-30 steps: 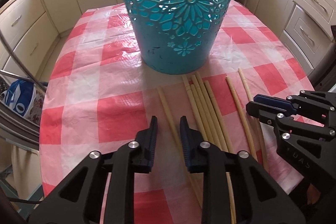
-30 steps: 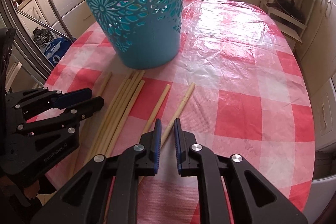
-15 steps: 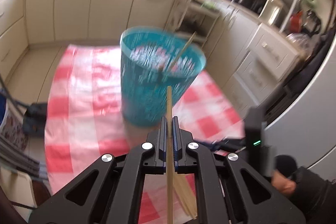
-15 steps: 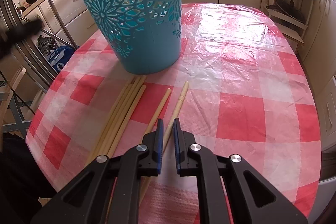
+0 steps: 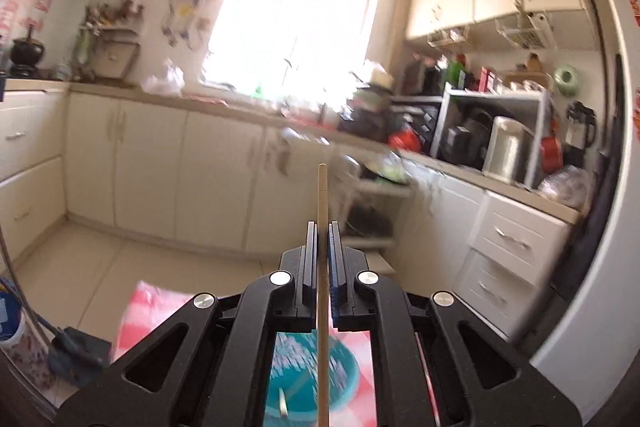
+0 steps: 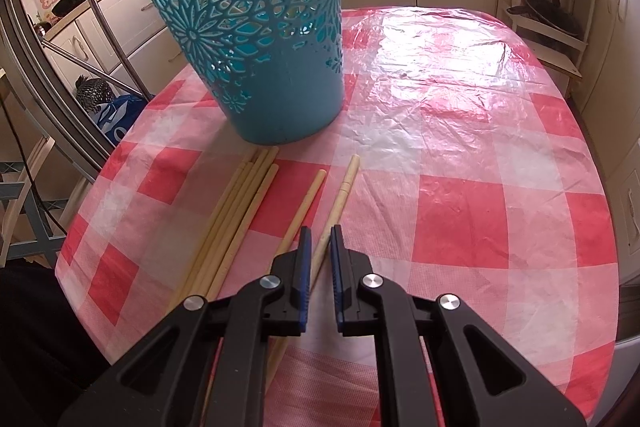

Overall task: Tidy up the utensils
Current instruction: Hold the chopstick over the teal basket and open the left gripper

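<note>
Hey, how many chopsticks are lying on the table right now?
6: a bunch of seemingly four in front of the teal basket, then one single and another single to the right. Overlap may hide another.

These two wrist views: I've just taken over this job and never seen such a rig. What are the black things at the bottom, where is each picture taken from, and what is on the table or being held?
There is no robot arm. A person holds a two-finger gripper in each hand, and a fisheye camera on each one looks forward along its fingers, so the black parts at the bottom are the gripper itself.

The left wrist view looks out across the kitchen. The left gripper is shut on one wooden chopstick, with the teal basket blurred below it.

The right wrist view looks down at the table with its red checked cloth. The right gripper is nearly closed, and a loose chopstick runs under its tips; whether it touches is unclear. A bundle of chopsticks lies before the basket.
</note>
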### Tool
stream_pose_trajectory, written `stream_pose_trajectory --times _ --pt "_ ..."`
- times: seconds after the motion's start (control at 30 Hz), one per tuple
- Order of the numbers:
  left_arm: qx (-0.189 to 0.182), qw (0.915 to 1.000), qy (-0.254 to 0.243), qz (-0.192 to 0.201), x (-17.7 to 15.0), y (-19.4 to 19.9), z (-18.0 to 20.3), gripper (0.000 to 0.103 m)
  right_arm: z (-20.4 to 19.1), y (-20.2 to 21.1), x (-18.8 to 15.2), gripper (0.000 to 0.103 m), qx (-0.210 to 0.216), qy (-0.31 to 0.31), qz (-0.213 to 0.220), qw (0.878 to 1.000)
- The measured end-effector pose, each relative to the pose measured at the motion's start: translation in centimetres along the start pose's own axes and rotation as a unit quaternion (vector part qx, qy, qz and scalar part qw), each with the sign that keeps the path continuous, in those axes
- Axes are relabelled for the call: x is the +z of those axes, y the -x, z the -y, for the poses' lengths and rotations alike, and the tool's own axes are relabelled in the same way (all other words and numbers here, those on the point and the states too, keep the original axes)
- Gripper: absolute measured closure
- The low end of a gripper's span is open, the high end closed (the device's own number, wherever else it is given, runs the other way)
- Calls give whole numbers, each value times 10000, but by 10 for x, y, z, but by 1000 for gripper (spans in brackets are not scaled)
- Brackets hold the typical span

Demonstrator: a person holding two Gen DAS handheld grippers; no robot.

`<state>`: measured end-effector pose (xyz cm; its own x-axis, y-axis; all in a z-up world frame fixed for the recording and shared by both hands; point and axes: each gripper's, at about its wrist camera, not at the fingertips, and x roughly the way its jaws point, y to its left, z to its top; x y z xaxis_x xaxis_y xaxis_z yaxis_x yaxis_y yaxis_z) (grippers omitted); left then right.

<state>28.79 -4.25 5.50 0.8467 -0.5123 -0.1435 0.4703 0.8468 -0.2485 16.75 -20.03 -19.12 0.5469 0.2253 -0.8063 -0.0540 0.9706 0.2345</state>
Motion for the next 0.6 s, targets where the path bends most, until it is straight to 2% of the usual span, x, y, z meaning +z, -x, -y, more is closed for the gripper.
stream_pose_trajectory --times 0.13,0.23,0.43,0.6 --pt "552 9975 91 434 2 -25 -3 99 0 0 -1 93 11 19 24 10000" --pt "775 9959 110 443 -3 -41 -6 99 0 0 -1 93 7 32 34 10000" --pt "1161 9930 -123 -193 -29 -73 -11 99 0 0 1 93 11 53 16 10000" --pt "1284 9897 -280 -570 -51 -75 -15 98 0 -1 1 93 10 49 2 10000"
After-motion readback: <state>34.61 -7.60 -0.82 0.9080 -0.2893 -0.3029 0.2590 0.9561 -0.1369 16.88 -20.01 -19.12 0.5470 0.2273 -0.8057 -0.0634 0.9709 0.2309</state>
